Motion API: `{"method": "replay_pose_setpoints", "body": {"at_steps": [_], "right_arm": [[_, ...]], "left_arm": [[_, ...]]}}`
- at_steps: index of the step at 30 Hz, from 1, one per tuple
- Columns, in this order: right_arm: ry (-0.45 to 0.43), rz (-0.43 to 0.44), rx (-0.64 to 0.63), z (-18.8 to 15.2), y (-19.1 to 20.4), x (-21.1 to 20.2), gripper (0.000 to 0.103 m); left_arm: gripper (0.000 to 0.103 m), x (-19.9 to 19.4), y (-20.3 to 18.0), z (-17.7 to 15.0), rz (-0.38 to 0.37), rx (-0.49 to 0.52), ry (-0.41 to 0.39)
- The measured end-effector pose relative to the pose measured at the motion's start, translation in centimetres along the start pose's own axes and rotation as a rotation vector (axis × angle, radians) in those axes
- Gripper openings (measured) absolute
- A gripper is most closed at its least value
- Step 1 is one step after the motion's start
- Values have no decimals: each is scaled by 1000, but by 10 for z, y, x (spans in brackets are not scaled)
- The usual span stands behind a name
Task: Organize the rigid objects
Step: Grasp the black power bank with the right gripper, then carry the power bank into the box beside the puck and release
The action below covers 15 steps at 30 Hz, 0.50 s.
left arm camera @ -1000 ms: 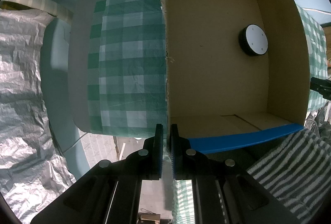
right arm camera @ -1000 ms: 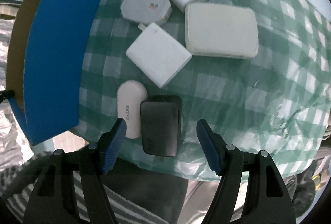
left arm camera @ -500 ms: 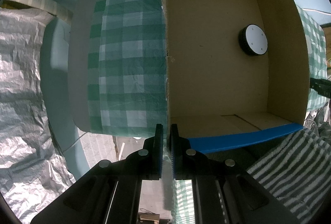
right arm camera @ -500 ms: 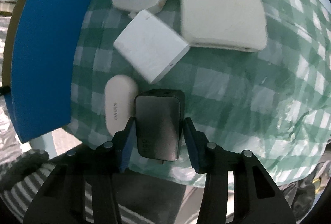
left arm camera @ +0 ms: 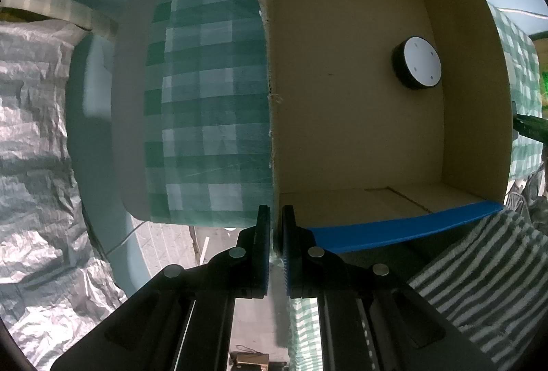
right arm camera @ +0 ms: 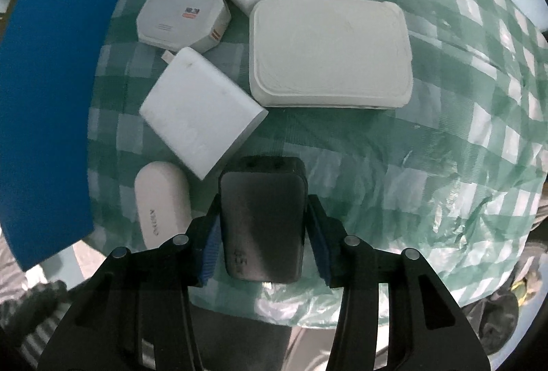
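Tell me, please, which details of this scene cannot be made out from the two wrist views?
- Right wrist view: whether the black charger is lifted off the checked cloth; its underside is hidden by its own body and the right gripper.
- Right wrist view: the octagonal white box's label print is too small to read.
- Left wrist view: how far the cardboard box extends; the top edge cuts it off.
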State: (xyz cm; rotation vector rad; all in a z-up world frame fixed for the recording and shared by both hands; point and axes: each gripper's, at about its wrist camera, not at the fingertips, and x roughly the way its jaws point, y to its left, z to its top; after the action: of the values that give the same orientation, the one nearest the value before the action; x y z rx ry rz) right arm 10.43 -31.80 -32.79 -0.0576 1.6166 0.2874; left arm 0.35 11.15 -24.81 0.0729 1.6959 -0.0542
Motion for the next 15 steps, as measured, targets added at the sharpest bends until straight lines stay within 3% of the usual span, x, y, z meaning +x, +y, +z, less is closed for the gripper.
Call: {"method": "replay_pose_setpoints", "body": {"at_steps": [7,15], "right_arm": [[-18,-17,-9,5,-4,1,41],[-7,-15,-24,-17,10,0,40]], "left_arm": [[7,0,0,1,-2,4,-3],[7,-1,0,1,-1,5,-1]]}}
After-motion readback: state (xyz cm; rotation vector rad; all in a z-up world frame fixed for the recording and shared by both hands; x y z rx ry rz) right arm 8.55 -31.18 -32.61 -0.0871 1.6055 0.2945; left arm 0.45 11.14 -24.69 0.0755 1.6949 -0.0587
